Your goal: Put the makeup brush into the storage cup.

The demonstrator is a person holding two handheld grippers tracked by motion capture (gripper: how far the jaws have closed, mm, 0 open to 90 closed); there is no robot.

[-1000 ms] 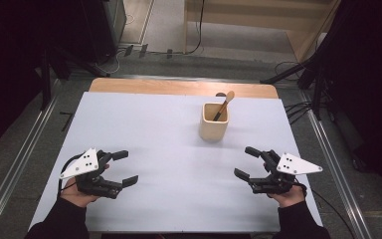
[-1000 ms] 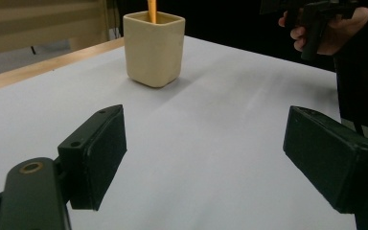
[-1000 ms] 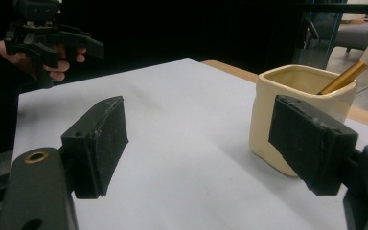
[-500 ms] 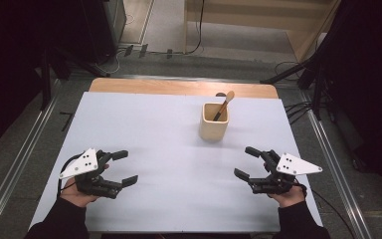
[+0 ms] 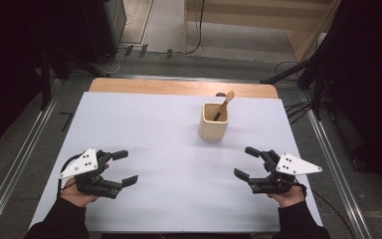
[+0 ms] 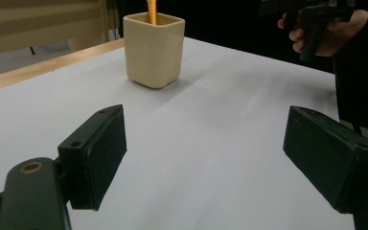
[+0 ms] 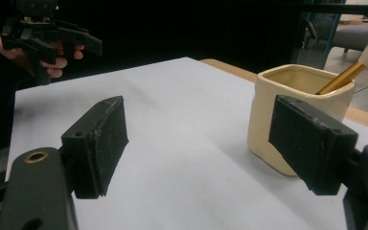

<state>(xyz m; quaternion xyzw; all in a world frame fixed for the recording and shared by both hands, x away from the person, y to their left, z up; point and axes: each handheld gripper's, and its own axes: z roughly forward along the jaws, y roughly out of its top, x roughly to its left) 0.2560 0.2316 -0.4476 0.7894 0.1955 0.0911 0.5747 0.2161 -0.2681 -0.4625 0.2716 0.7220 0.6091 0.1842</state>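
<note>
Brush [image 5: 223, 105] standing handle-down in the cup [image 5: 214, 121] toward the far right of the bench [image 5: 169, 129], long axis tilted, bristle head up and leaning to the far right past the rim. Cup wall and gold handle close in the right gripper view, head cropped out of the left gripper view. Left hand-held gripper [image 5: 122, 168] and right hand-held gripper [image 5: 246, 162] both released, jaws spread wide over bare bench near the front edge, well apart from the cup.
</note>
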